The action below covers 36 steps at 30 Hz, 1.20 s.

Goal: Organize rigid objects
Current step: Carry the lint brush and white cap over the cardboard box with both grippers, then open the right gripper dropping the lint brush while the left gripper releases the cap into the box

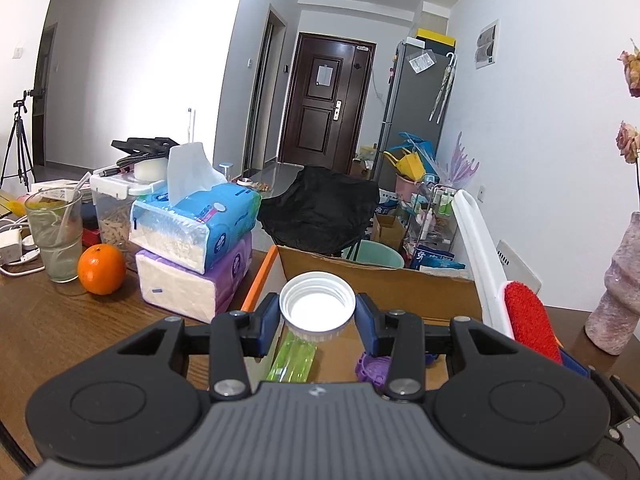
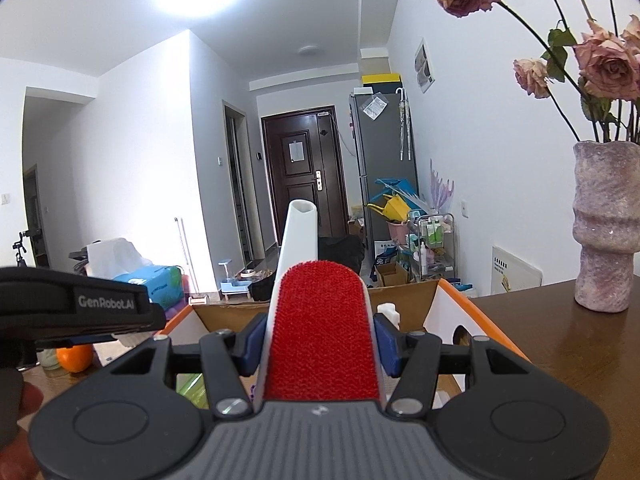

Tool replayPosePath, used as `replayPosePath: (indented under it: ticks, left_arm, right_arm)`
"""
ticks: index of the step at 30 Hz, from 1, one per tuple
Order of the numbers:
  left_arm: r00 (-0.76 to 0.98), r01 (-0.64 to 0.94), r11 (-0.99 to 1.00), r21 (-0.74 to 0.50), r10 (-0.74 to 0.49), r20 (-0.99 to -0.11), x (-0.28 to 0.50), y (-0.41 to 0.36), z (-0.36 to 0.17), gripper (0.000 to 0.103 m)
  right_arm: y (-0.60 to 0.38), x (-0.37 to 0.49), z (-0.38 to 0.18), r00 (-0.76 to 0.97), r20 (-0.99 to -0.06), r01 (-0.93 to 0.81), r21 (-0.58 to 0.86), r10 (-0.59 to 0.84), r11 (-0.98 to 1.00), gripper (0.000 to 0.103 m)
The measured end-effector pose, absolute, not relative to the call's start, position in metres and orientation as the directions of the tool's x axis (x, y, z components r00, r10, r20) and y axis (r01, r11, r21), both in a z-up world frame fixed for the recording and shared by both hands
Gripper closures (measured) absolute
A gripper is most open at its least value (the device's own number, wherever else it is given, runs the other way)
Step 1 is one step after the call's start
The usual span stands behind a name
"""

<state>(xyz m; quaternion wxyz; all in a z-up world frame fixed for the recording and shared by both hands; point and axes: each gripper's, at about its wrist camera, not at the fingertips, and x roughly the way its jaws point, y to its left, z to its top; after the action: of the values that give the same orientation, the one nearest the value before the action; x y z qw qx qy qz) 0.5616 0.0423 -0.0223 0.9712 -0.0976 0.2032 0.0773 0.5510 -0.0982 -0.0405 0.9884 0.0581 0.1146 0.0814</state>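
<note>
My left gripper [image 1: 318, 312] is shut on a white ribbed screw cap [image 1: 317, 305], held open side up above an open cardboard box [image 1: 380, 280]. Inside the box lie a clear green item [image 1: 294, 362] and a purple round item [image 1: 374, 366]. My right gripper [image 2: 320, 344] is shut on a white lint brush with a red pad [image 2: 322, 336]; its handle points up and away. The brush also shows at the right of the left wrist view [image 1: 528, 316]. The left gripper's body [image 2: 76, 308] shows at the left of the right wrist view.
The box stands on a brown wooden table [image 1: 60, 332]. To its left are two stacked tissue packs [image 1: 192, 248], an orange [image 1: 101, 269], a glass with a straw [image 1: 56, 232] and a clear container. A pink vase with dried roses [image 2: 604, 224] stands at the right.
</note>
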Motion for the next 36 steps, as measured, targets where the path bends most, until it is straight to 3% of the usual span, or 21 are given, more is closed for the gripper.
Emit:
replayPosePath:
  ticks: [29,30,31,32,34,36]
  left_arm:
    - [0.893,-0.18,0.98,-0.086,0.126,-0.433,0.616,0.043,-0.034,0.06]
    - [0.893,-0.174,0.982,-0.079,0.123,-0.432,0.616,0.042,-0.034,0.05]
    - [0.894,-0.173,0.982,-0.073,0.126,-0.431,0.615,0.042,-0.033,0.036]
    - [0.896,-0.181,0.981,-0.066,0.137,-0.423,0.615,0.043,-0.032,0.03]
    - [0.902,-0.193,0.979,-0.063,0.152,-0.404,0.612,0.045,-0.03,0.019]
    - [0.903,-0.195,0.978,-0.071,0.151,-0.401,0.611,0.048,-0.028,0.01]
  right_arm:
    - [-0.087,0.601,-0.044,0.952,-0.253,-0.162,0.065,0.173,0.985,0.048]
    - [-0.088,0.602,-0.044,0.95,-0.262,-0.159,0.065,0.171,0.985,0.047]
    - [-0.088,0.602,-0.044,0.95,-0.265,-0.156,0.063,0.167,0.986,0.042]
    - [-0.089,0.602,-0.043,0.951,-0.264,-0.153,0.057,0.163,0.986,0.034]
    - [-0.091,0.599,-0.04,0.959,-0.248,-0.131,0.048,0.139,0.99,0.006]
    - [-0.093,0.596,-0.037,0.968,-0.224,-0.109,0.044,0.116,0.993,0.004]
